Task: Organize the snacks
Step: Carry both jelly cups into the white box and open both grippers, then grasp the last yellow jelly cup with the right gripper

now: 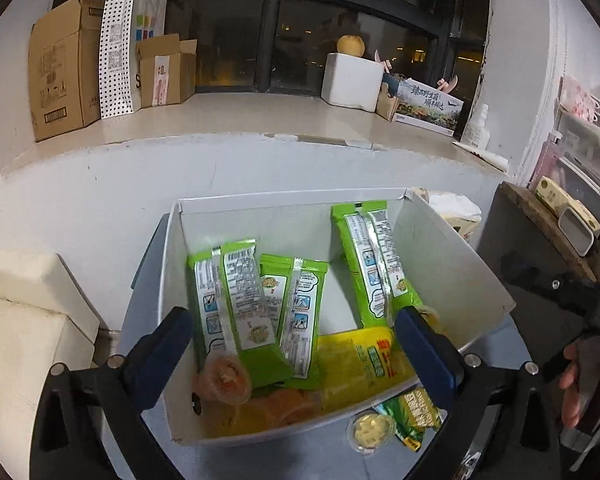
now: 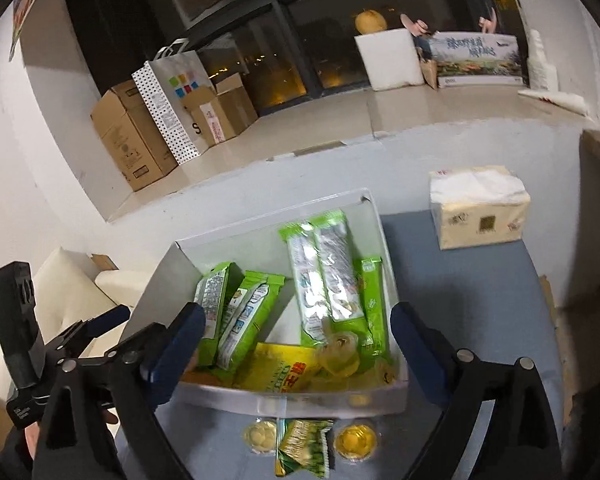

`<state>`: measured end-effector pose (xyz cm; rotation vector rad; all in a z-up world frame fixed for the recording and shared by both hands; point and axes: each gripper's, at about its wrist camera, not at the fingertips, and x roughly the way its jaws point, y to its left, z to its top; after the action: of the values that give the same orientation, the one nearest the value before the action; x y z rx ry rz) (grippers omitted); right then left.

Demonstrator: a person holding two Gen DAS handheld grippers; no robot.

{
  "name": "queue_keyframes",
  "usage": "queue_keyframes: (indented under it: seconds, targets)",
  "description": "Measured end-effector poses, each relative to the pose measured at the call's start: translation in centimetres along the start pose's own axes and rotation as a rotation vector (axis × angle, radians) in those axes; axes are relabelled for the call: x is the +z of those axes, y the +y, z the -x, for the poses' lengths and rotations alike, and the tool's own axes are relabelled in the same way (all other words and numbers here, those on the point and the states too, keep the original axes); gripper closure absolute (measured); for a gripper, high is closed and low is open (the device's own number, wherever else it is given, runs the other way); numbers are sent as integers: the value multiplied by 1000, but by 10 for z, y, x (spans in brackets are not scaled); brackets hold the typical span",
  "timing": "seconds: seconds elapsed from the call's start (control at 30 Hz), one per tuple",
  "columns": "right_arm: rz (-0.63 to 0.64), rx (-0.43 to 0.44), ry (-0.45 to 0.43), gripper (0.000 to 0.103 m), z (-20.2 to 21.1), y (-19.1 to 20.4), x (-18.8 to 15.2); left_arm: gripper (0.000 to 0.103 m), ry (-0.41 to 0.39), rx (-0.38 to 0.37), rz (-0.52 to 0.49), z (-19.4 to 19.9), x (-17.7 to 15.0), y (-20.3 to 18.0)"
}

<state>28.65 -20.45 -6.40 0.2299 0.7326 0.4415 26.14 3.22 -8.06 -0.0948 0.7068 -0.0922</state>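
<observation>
Both grippers spread, holding nothing: left gripper [image 1: 296, 356], right gripper [image 2: 298, 352], each hovering over the box [image 2: 316, 404].

Nearest, on the table [image 2: 480, 320] just outside the box's front wall: two jelly cups [image 2: 262, 436] and a small green packet [image 2: 300, 446] between them, long axis toward the box.

Judged step: collecting strays. Next: lower, pinch one.

Farther in, green bars [image 1: 374, 272] lean lengthwise toward the back wall.

A lived-in home room at night: cardboard boxes [image 1: 66, 68] and a paper shopping bag [image 1: 126, 50] line a deep windowsill [image 1: 228, 120], beside a cream sofa [image 1: 24, 320] and tissue pack [image 2: 478, 206].
</observation>
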Motion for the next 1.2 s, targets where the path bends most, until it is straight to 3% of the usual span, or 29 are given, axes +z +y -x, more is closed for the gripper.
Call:
queue_keyframes:
  seconds: [0.13, 0.3, 0.53, 0.77, 1.2]
  targets:
    - [-12, 8, -34, 0, 16, -6, -3, 0, -19, -3, -14, 12, -1, -3]
    - [9, 16, -87, 0, 47, -4, -13, 0, -50, -16, -40, 41, -10, -13]
    - [56, -11, -54, 0, 71, -8, -70, 0, -75, -57, -77, 85, -57, -33]
    - [49, -81, 61, 0, 47, -28, -125, 0, -7, -72, -54, 97, -115, -46]
    - [77, -161, 145, 1, -37, -33, -110, 0, 58, -71, -34, 86, -139, -47]
